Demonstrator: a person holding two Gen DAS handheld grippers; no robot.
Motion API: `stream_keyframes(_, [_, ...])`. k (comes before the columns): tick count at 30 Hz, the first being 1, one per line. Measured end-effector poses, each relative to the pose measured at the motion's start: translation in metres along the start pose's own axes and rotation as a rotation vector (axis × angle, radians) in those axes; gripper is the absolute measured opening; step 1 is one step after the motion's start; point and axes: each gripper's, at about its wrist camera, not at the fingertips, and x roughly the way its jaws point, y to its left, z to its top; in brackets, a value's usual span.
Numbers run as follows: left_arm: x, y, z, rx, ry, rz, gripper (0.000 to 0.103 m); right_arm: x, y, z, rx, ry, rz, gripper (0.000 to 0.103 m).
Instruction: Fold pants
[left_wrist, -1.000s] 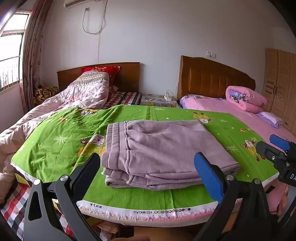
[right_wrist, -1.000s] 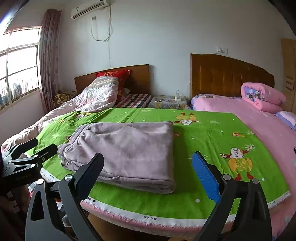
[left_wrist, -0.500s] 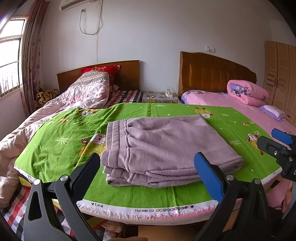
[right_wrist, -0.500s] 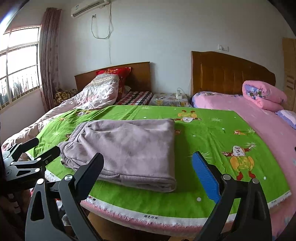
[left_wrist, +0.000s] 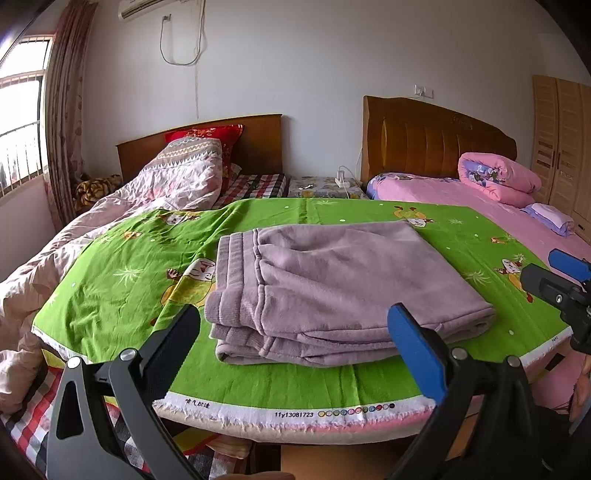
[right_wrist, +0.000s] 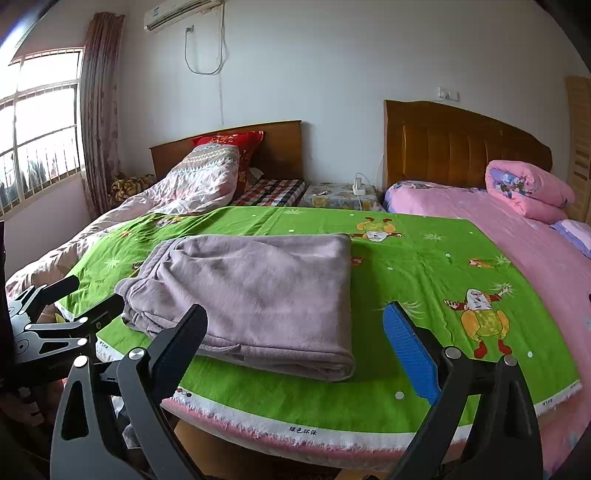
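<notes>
The mauve pants (left_wrist: 332, 288) lie folded in a flat stack on the green cartoon-print sheet (left_wrist: 122, 280), waistband to the left. They also show in the right wrist view (right_wrist: 258, 291). My left gripper (left_wrist: 295, 332) is open and empty, held back near the sheet's front edge, just short of the pants. My right gripper (right_wrist: 295, 328) is open and empty, also near the front edge, off the pants' right corner. Each gripper shows at the edge of the other's view: the right one (left_wrist: 557, 280), the left one (right_wrist: 62, 306).
A pinkish quilt (left_wrist: 155, 192) is heaped on the left bed. A pink bed (left_wrist: 461, 195) with a rolled pink duvet (left_wrist: 498, 177) stands at right. A nightstand with a power strip (left_wrist: 341, 181) sits between the headboards. A wardrobe (left_wrist: 561, 140) is far right.
Both grippers have drawn back and dipped slightly, so the room appears a little higher in both views. The pants have not moved. Both grippers stay open.
</notes>
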Motion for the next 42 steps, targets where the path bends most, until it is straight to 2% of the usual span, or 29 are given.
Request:
stream_keyframes(37, [0.0038,0.0005,-0.0044,-0.005,0.013,0.0,0.101,0.0005,-0.0008,-0.0015,0.004,0.006,0.004,0.092])
stream_keyframes(41, [0.0052,-0.0005,-0.0076,-0.01,-0.003,0.046,0.101,0.002,-0.0024,-0.0056,0.019,0.019,0.009,0.092])
stream_keyframes(42, [0.0074,-0.0006,-0.0072,-0.01,0.005,0.039,0.101,0.0029,-0.0031,-0.0059,0.026,0.022,0.009,0.092])
